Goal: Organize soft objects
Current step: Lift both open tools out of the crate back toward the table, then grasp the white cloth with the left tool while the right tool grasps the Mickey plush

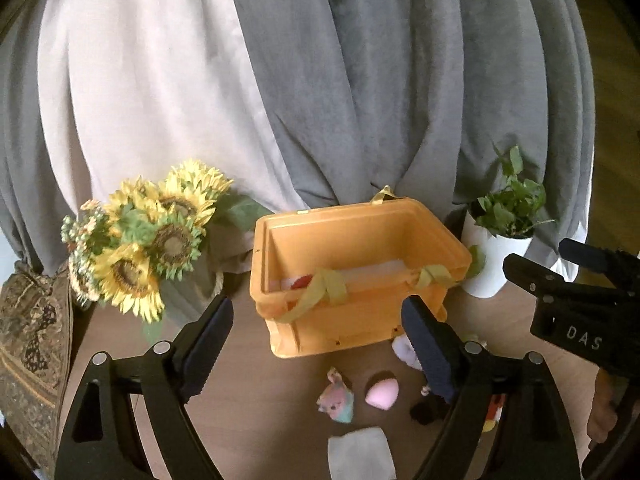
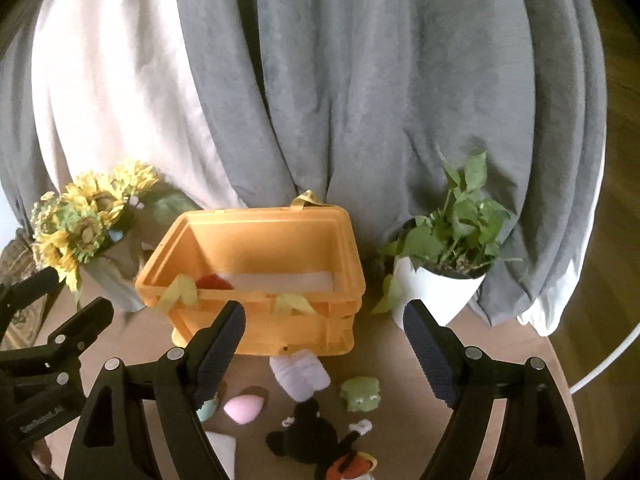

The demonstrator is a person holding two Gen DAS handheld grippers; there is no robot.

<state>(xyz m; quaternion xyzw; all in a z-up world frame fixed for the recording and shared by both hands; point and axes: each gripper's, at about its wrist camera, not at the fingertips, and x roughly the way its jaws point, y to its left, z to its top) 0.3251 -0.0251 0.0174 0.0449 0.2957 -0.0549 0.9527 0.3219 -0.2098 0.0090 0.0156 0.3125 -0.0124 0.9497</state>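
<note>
- Left tongs (image 1: 318,344): jaws spread wide, nothing between them. They hover above the worktop (image 1: 248,408), facing the near wall of the orange crate (image 1: 352,312).
- Right tongs (image 2: 324,350): jaws also spread wide and empty, held above the group of soft objects. In the left wrist view the right tongs appear at the right edge; in the right wrist view the left tongs appear at the lower left.
- Orange crate: upright on the worktop, open top, with yellow-green straps (image 1: 324,288) draped over its near rim. A red item (image 2: 214,281) and a pale flat layer lie inside on the bottom.
- Soft objects outside the crate, all on the worktop in front of it:
  - lilac ribbed plush (image 2: 300,372), just beside the crate's near wall;
  - green frog-faced toy (image 2: 360,394), near the lilac plush, on its right;
  - pink egg-shaped sponge (image 2: 243,408), left of the lilac plush;
  - pastel multicoloured plush (image 1: 336,398), just beside the pink sponge, partly hidden by a finger in the right wrist view;
  - black mouse doll (image 2: 316,440), closest to the camera;
  - white cloth (image 1: 360,454), at the lower edge.
- Background: sunflower bouquet (image 1: 156,236) left of the crate, potted green plant (image 2: 444,276) in a white pot on its right, grey and white curtains (image 2: 360,100) behind.
</note>
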